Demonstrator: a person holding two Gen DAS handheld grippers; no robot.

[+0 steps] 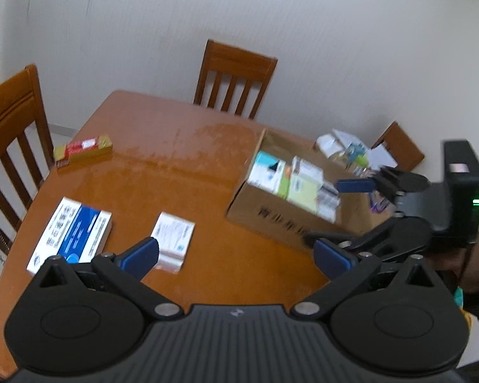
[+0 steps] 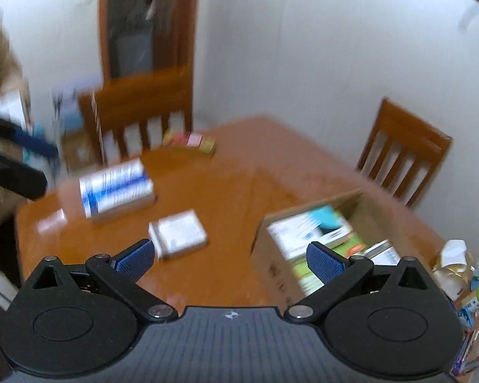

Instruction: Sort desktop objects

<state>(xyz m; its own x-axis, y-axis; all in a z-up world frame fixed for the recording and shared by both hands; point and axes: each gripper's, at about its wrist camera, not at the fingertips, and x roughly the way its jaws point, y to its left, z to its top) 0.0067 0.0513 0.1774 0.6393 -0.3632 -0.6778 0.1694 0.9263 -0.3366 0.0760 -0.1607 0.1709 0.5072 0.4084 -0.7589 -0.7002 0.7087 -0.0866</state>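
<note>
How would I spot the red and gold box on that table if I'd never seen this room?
Start at the wooden table and find the open cardboard box full of packets. Look across to the opposite far corner, near a chair: the red and gold box lies there alone, long and narrow, while the other loose boxes are white or blue-and-white.
</note>
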